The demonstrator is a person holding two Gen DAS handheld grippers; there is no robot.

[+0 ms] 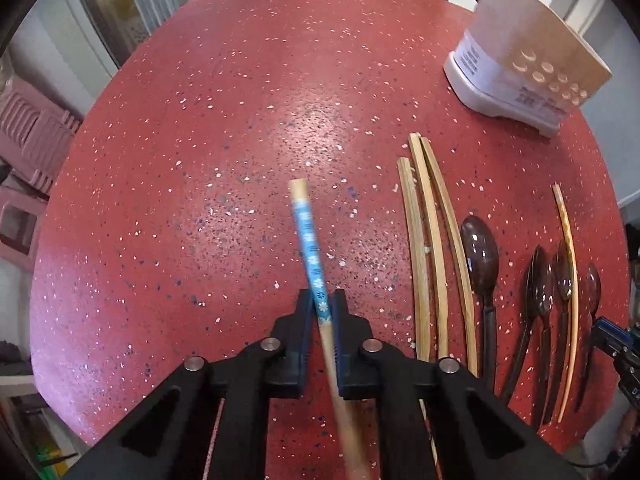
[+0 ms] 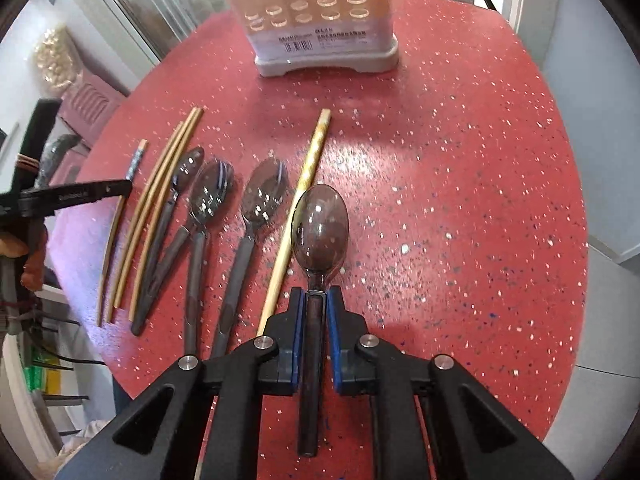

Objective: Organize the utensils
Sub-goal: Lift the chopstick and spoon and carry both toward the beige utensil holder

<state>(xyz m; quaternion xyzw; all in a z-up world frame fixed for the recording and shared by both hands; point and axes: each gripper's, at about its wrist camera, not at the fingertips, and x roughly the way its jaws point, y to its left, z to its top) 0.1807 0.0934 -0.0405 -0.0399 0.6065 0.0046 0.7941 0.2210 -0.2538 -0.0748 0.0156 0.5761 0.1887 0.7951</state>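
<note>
My left gripper (image 1: 323,300) is shut on a blue-patterned chopstick (image 1: 307,232) and holds it above the red table (image 1: 200,140), tip pointing away. My right gripper (image 2: 317,296) is shut on the handle of a dark translucent spoon (image 2: 320,224), bowl forward, above the table. Three plain wooden chopsticks (image 1: 430,220) lie to the right of the left gripper, then several dark spoons (image 1: 480,252) and a yellowish chopstick (image 1: 568,248). In the right wrist view the spoons (image 2: 208,200) and chopsticks (image 2: 160,192) lie to the left, a gold chopstick (image 2: 308,172) just beside my spoon.
A beige utensil holder with round holes on a white base stands at the far side of the table (image 1: 524,56), also in the right wrist view (image 2: 316,12). The left gripper shows at the left edge of the right wrist view (image 2: 76,196). Pink crates (image 1: 28,140) stand beyond the table's left edge.
</note>
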